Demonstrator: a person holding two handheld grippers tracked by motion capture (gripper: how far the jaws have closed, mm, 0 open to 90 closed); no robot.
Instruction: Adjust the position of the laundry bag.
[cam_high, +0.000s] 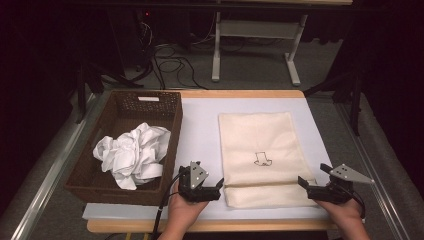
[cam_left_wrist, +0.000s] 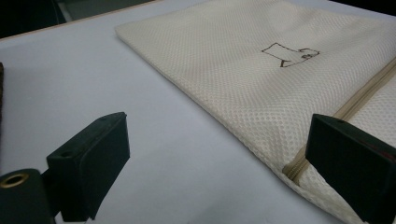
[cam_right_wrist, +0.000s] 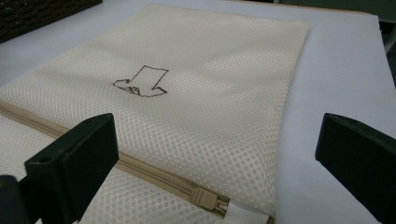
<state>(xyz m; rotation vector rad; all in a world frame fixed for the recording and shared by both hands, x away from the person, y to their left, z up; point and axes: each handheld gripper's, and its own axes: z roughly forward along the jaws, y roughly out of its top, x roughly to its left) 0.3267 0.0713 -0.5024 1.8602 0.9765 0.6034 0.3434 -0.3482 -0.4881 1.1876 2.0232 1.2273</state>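
A cream mesh laundry bag (cam_high: 260, 150) lies flat on the white table mat, with a small brown drawing (cam_high: 262, 160) on it and a beige zipper (cam_right_wrist: 154, 175) running across its near end. The zipper pull (cam_right_wrist: 204, 199) sits at the bag's right edge, just ahead of my right gripper (cam_high: 314, 176), which is open and empty. My left gripper (cam_high: 218, 184) is open at the bag's near left corner, its jaws straddling the zipper's end (cam_left_wrist: 294, 168). Crumpled white cloth (cam_high: 132, 152) fills a brown wicker basket (cam_high: 125, 105) on the left.
The white mat (cam_high: 200, 130) covers a wooden table whose front edge (cam_high: 210, 226) runs under the person's hands. Bare mat lies between basket and bag. Beyond the table stand a white desk frame (cam_high: 255, 45) and cables on the floor (cam_high: 170, 62).
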